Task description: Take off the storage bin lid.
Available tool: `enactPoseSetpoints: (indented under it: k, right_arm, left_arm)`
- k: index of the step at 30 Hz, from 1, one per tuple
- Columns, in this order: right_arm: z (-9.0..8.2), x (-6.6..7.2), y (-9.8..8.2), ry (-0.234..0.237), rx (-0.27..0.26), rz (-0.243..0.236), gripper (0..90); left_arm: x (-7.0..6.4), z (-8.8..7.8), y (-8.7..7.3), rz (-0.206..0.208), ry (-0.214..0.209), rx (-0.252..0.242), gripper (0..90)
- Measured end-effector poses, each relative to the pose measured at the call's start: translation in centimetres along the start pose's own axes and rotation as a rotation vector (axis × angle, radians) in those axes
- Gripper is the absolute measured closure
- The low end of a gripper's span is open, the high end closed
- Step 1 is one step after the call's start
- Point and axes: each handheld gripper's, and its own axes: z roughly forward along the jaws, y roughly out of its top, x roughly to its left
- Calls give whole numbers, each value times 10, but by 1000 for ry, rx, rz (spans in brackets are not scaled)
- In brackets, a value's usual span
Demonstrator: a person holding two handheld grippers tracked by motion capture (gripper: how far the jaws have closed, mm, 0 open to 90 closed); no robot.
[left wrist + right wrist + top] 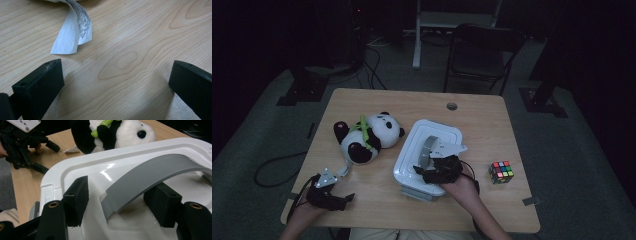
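Note:
A white lidded box (pixel 408 159) stands at the middle of the wooden table, with a curved grey handle (pixel 152 172) arching over its lid (pixel 82 167). My right gripper (pixel 120 202) reaches over the box's near end, open, one jaw on each side of the handle's near end; a gap shows beside the left jaw. A plush panda (pixel 369 134) lies left of the box. My left gripper (pixel 116 80) rests low over bare wood at the table's front left (pixel 344 187), open, holding nothing. The panda's white paper tag (pixel 73 32) lies just ahead of its jaws.
A Rubik's cube (pixel 501 171) sits right of the box near the table's right edge. A cable hole (pixel 452 106) marks the far side of the table. A dark chair (pixel 482 55) stands beyond the table.

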Motion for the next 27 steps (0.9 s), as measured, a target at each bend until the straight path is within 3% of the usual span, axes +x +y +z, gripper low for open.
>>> enactPoseSetpoints:
  k: [4, 8, 16, 27]
  right_arm:
    - [0, -2, -1, 39, -2, 42, 461]
    - [0, -5, -4, 8, -19, 58, 588]
    - [1, -2, -2, -5, -12, 39, 605]
    - [-7, -6, 2, 46, -30, 76, 697]
  left_arm:
    - [0, 0, 0, 0, 1, -1, 4]
    - [0, 0, 0, 0, 0, 0, 4]
    - [0, 0, 0, 0, 1, -1, 5]
    - [0, 0, 0, 0, 0, 0, 4]
